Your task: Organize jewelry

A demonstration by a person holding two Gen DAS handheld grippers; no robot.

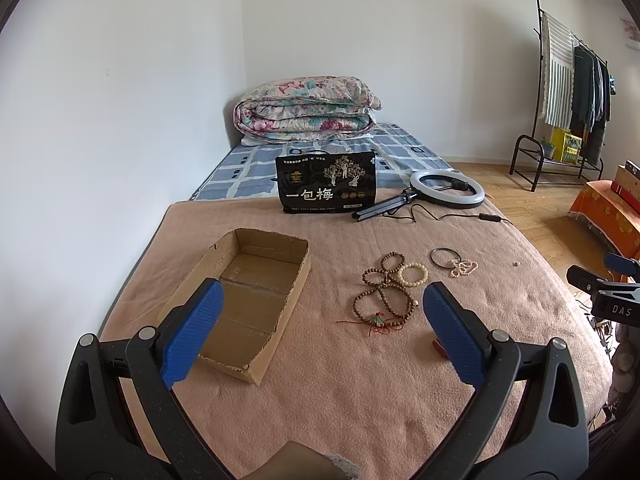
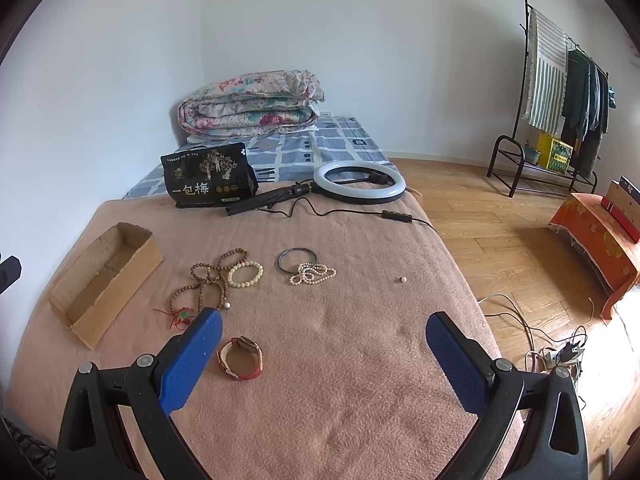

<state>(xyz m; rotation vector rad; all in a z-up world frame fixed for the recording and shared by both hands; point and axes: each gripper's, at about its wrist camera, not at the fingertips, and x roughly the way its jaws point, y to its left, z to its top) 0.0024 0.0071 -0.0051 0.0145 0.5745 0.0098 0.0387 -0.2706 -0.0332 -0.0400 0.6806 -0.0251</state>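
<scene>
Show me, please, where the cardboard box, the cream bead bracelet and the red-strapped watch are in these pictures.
cardboard box [image 1: 256, 280]: left wrist view, bare inner floor.
cream bead bracelet [image 2: 260, 270]: right wrist view, right side of the bead ring.
red-strapped watch [image 2: 256, 364]: right wrist view, strap's right side.

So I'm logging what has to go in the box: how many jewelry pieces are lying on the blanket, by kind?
Brown bead strands: 1 tangled cluster, strand count unclear
Cream bead bracelet: 1
Dark bangle: 1
Pearl strand: 1
Watch: 1
Loose beads: 2
Total: 7
</scene>
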